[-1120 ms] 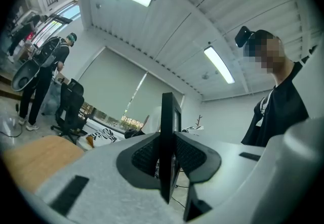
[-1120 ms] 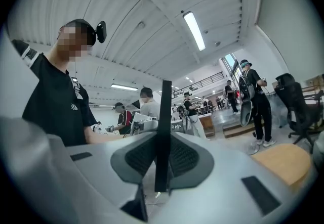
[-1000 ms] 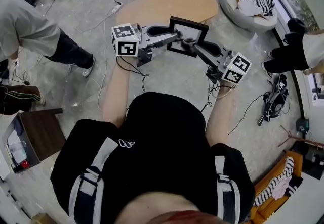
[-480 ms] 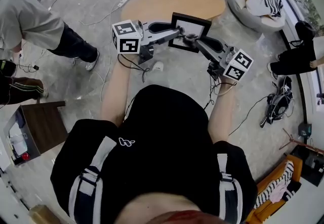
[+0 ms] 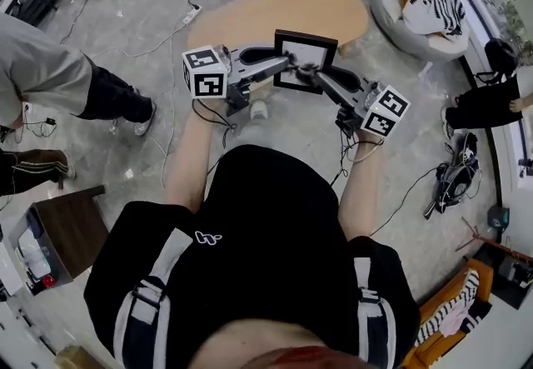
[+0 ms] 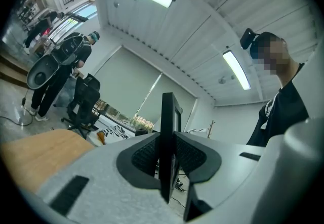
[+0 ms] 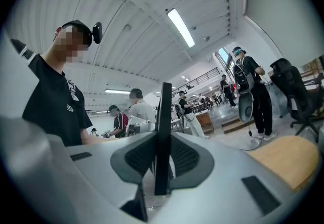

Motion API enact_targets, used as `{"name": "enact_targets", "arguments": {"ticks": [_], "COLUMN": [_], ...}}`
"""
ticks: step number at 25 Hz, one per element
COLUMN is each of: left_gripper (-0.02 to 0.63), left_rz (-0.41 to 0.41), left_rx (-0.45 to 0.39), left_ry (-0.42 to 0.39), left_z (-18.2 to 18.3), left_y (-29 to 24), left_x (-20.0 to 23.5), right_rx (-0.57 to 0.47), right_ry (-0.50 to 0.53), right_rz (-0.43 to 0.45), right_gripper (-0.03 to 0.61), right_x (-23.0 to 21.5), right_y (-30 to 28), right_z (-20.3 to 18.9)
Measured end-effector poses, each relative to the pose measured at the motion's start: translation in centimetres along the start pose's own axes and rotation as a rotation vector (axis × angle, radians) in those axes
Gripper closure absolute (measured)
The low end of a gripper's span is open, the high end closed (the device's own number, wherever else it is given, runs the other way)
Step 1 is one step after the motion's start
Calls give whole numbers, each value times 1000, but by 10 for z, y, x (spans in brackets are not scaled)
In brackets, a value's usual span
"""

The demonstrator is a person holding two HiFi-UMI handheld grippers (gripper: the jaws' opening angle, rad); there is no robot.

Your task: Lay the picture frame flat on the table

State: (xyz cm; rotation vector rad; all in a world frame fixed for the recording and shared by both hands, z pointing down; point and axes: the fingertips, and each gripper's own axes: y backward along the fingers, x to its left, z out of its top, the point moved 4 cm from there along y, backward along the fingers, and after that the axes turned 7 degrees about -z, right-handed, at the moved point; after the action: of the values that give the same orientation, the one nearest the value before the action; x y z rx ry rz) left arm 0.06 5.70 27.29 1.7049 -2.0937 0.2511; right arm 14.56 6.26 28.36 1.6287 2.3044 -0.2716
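Nearest, a black shirt point(image 5: 250, 226) with white shoulder stripes is seen from above, and two bare forearms are stretched forward from it. Beyond the forearms the two marker cubes are carried, the left cube point(image 5: 206, 72) and the right cube point(image 5: 385, 112).

Ahead of the cubes, the left claw point(image 5: 286, 64) is closed on the left side of the picture frame point(image 5: 310, 51), and the right claw point(image 5: 308, 72) is closed on its lower edge. In each gripper view the black frame is seen edge-on, pinched between both ribbed pads. The frame is held clear of the table point(image 5: 283, 5), not lying on it, and in the head view it is seen in front of the table's near edge, its white face turned toward the camera.

Behind the frame the tan oval table top stretches away. Cables point(image 5: 166, 34) are strewn on the floor to its left. Past its right end a round seat point(image 5: 391, 13) bearing a striped cloth point(image 5: 433, 5) is seen.
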Motion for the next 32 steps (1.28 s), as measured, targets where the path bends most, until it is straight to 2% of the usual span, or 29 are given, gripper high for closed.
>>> {"name": "enact_targets", "arguments": {"ticks": [9,13,17,20,23,27,32], "left_gripper": [538,538,537,537,537,537,534], "left_rz": [80,124,165,198,225,268,325], "left_rx": [-10,-21,-18,1,-5,2,8], "left_ry": [128,186,263,352,464,535,594], "left_z": [42,43,43,20,-10,-32,-88], "left_y": [3,11,11,5,-9,-15,-9], "left_x": [147,179,228,265,324,360,406], "right_rx": [67,78,108,165,202,232,268], "right_ry": [-81,-135,-219,-295,-354,-401,-455], "right_rz": [-22,-46,-111,-208,-274,-292,-305], "right_gripper": [505,505,505,503,500,497,495], "right_x": [-134,-159,-201,-237,-293,-329,-369], "right_y": [-84,-106,-127,-129,-134,-137,-142], "right_z": [21,16,8,-17,-44,-66,-126]}}
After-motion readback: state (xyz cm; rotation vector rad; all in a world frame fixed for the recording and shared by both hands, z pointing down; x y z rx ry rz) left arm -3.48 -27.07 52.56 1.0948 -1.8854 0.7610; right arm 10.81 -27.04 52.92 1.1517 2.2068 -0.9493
